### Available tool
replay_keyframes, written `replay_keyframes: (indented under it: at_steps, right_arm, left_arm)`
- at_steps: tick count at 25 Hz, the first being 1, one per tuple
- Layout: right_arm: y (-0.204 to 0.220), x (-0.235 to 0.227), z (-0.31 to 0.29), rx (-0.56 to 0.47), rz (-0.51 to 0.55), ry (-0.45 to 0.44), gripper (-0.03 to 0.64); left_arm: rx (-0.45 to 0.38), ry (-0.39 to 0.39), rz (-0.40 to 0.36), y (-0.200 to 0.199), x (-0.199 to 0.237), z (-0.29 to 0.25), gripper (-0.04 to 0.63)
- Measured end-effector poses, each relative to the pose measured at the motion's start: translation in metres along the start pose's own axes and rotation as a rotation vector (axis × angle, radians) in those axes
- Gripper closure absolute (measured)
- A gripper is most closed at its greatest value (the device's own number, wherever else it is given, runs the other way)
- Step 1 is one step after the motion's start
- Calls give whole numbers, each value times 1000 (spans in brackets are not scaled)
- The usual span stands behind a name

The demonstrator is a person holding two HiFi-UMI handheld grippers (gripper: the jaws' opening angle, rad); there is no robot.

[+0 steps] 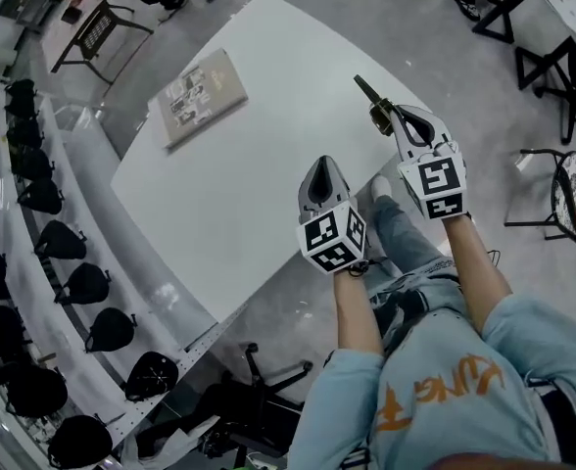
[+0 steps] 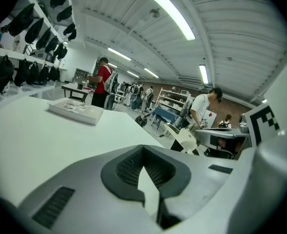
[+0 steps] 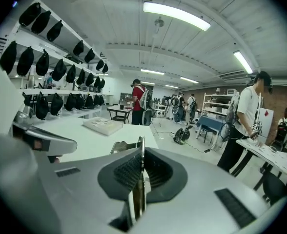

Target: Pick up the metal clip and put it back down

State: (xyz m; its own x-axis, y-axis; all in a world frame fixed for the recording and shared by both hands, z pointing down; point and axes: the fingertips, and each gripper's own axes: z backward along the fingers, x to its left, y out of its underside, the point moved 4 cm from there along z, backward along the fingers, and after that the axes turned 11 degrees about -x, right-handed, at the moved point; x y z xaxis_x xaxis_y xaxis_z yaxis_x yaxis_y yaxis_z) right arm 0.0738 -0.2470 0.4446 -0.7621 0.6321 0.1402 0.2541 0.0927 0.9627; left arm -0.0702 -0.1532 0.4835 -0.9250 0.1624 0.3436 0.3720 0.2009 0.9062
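The metal clip [image 1: 371,94] hangs over the right part of the white table [image 1: 219,184], and my right gripper [image 1: 384,116] is shut on it. In the right gripper view the clip [image 3: 140,189] stands edge-on between the dark pads [image 3: 126,172] of the right gripper [image 3: 142,152], with its wire loop poking out ahead. My left gripper [image 1: 319,162] hovers over the table's near edge, to the left of the right one. Its jaws meet at the tips with nothing between them. In its own view the left gripper [image 2: 143,152] faces the table top.
A book [image 1: 202,96] lies flat on the far left part of the table, also seen as the book [image 2: 76,110] and the book [image 3: 103,125]. Shelves of black headgear [image 1: 61,241] line the left. Black chairs [image 1: 552,67] stand at the right. People stand in the background.
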Motion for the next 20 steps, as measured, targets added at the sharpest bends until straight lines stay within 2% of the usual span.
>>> replay_keyframes:
  at_steps: [8, 20]
  right_arm:
    - [35, -50, 3, 81, 17, 69, 588]
    - [91, -78, -11, 194, 24, 134, 588]
  left_arm:
    - [45, 98, 43, 27, -42, -37, 586]
    - [105, 157, 5, 41, -64, -73, 586]
